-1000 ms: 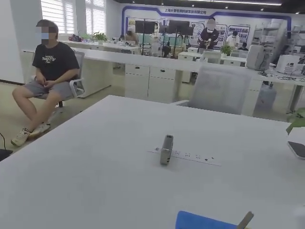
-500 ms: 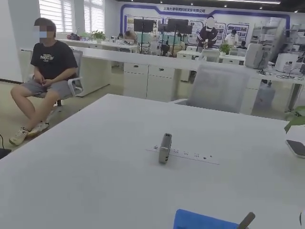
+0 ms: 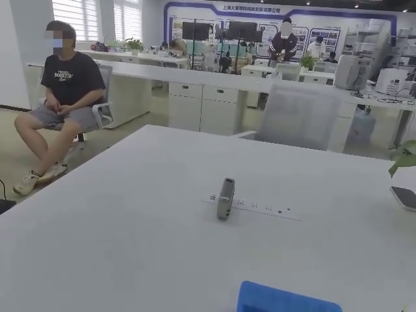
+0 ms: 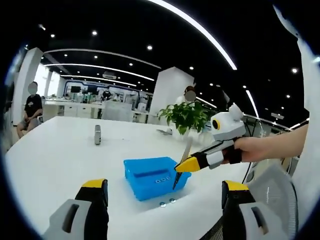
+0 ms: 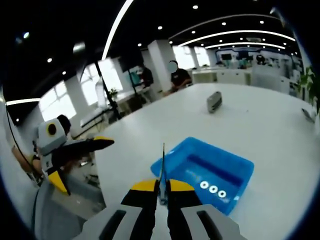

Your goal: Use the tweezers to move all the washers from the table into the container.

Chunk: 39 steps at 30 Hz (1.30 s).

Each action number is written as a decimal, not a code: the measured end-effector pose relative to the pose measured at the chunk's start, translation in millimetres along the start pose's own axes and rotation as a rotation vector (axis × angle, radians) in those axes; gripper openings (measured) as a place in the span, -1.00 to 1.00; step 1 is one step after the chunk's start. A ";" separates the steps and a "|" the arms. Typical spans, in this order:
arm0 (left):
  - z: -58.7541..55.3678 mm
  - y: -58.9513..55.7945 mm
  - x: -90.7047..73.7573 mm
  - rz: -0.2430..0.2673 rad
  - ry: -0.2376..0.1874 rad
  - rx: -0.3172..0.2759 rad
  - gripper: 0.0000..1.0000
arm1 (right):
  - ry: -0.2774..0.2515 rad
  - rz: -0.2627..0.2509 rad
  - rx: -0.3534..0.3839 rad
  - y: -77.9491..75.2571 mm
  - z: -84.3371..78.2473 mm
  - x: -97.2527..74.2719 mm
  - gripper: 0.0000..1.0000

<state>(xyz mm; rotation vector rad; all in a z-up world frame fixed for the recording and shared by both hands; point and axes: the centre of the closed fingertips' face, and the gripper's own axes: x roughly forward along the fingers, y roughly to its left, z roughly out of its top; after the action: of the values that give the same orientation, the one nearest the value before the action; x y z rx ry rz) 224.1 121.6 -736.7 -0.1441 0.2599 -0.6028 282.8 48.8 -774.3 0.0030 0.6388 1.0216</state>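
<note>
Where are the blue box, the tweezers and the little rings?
blue box (image 5: 182, 170): right gripper view, bare floor.
tweezers (image 5: 163, 162): right gripper view, thin shaft.
little rings (image 5: 213, 189): right gripper view, middle ring.

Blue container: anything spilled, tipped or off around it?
Nothing damaged or tipped. The blue container sits flat with three washers inside. Two washers lie on the table just outside it, likely not yet moved rather than spilled.
</note>
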 end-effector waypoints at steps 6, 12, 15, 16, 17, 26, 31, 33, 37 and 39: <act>-7.2 -6.4 2.7 -0.020 0.049 0.076 0.89 | 0.022 -0.025 0.012 -5.4 -17.2 3.3 -0.92; -7.3 -2.5 1.9 -0.012 0.048 0.062 0.88 | 0.037 -0.047 0.009 -8.3 -28.2 6.7 -0.92; -9.7 -0.9 2.0 -0.008 0.059 0.061 0.86 | 0.037 -0.057 0.008 -11.5 -30.9 8.8 -0.92; -11.1 -0.8 2.0 -0.009 0.067 0.061 0.86 | 0.038 -0.059 0.008 -11.8 -31.6 9.5 -0.92; -11.2 -1.2 2.1 -0.010 0.068 0.064 0.86 | 0.039 -0.061 0.007 -11.7 -32.2 10.2 -0.92; -11.9 -0.6 1.5 -0.010 0.069 0.067 0.85 | 0.062 -0.050 -0.021 -11.7 -38.3 15.5 -0.92; -13.6 -0.4 1.3 -0.009 0.078 0.072 0.84 | 0.073 -0.049 -0.070 -11.5 -39.8 17.7 -0.92; -13.8 -0.4 1.2 -0.009 0.079 0.072 0.84 | 0.077 -0.046 -0.071 -10.3 -39.6 17.5 -0.92; -15.1 -0.4 1.3 -0.009 0.087 0.076 0.82 | 0.079 -0.038 -0.056 -5.0 -38.9 17.4 -0.92; -16.4 -0.7 1.4 -0.010 0.095 0.079 0.82 | 0.077 -0.034 -0.050 -5.2 -39.4 16.9 -0.92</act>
<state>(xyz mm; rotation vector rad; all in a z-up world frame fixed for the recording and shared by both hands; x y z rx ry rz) 220.2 119.3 -752.5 -0.0406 0.3268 -0.6294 273.4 48.1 -816.4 -0.0912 0.6813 1.0078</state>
